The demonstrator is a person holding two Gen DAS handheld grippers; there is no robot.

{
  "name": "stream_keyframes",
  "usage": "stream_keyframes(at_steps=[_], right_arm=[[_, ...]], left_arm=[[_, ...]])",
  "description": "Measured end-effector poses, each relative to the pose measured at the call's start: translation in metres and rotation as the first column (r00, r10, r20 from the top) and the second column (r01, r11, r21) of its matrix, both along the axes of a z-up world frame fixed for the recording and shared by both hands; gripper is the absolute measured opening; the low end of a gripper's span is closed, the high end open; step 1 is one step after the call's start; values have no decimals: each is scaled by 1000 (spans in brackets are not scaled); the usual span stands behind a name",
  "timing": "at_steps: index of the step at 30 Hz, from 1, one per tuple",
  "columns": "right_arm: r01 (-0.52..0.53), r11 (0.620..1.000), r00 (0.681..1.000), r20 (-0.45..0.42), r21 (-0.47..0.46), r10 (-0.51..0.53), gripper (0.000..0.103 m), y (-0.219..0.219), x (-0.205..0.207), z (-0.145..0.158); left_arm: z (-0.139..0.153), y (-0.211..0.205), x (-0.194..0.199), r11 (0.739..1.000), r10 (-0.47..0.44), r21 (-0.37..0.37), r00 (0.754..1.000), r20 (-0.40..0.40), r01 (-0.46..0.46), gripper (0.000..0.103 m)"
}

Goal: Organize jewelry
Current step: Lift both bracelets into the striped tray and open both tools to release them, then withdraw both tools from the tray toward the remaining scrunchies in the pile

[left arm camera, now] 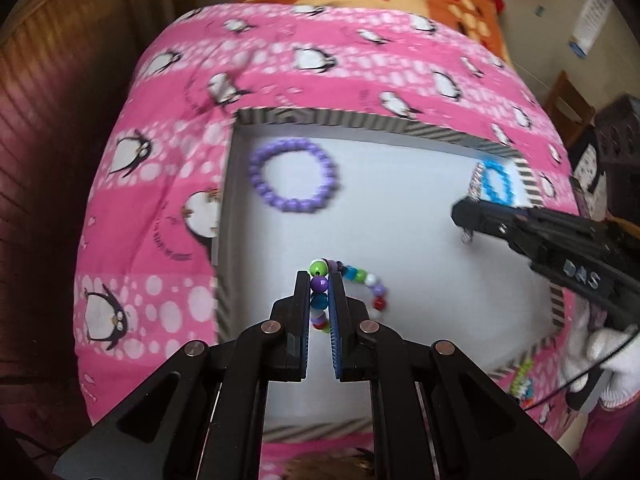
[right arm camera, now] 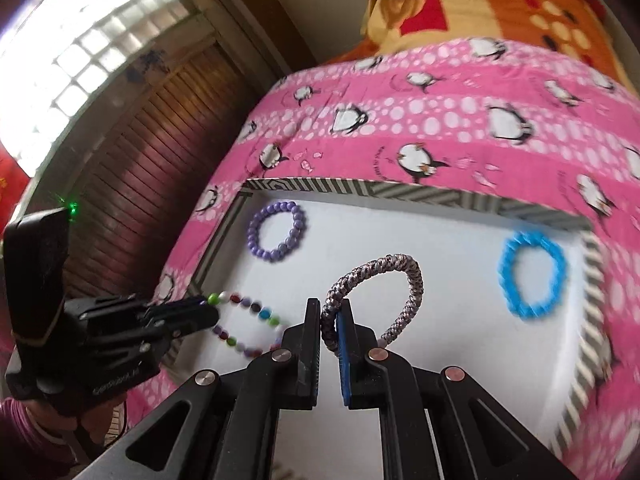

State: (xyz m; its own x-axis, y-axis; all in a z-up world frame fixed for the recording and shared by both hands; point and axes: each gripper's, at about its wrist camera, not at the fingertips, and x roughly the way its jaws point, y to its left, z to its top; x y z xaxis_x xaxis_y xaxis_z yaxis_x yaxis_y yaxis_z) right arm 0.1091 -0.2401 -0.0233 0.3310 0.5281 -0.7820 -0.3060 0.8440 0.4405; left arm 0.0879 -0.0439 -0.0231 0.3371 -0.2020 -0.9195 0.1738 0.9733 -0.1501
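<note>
A shallow white tray point(left arm camera: 400, 208) with a striped rim lies on a pink penguin blanket; it also shows in the right wrist view point(right arm camera: 440, 264). My left gripper point(left arm camera: 320, 280) is shut on a multicoloured bead bracelet point(left arm camera: 370, 284), held over the tray's near left part; that bracelet shows in the right wrist view point(right arm camera: 248, 324). My right gripper point(right arm camera: 332, 304) is shut on a braided grey-and-white band point(right arm camera: 384, 276) above the tray's middle. A purple bead bracelet point(left arm camera: 294, 176) lies at the tray's far left, a blue bracelet point(right arm camera: 532, 276) at its far right.
The pink penguin blanket point(left arm camera: 320, 48) covers the surface, with an orange and yellow floral blanket point(right arm camera: 500, 4) behind it. A wooden slatted panel point(right arm camera: 132, 152) stands to the left. More beaded pieces point(left arm camera: 522, 380) lie on the blanket outside the tray's near right corner.
</note>
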Motion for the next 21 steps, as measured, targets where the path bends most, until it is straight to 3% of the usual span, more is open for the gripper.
stream_keyframes(at_steps=[12,13,15,18,21], right_arm=[[-71,997,991,-113,43,75,8,48,60,-39],[-70,997,992,-105,45,74,11,47,60,-39],[-54,997,994,-91,61,60,42,41,58,-34],[-36,996,995,-88,80,43,46,32,55,-28],[-15,996,998,-66,86,21,46,19,43,-14]], left_arm=[[-11,22,18,998,64,7,998,-16,-64,7],[-11,22,17,998,67,10,998,-13,-67,7],[-11,21,17,997,71,2,997,-14,-71,12],[-7,21,14,997,77,-25,997,-14,-77,28],[-2,20,9,996,78,-31,997,-9,-78,32]])
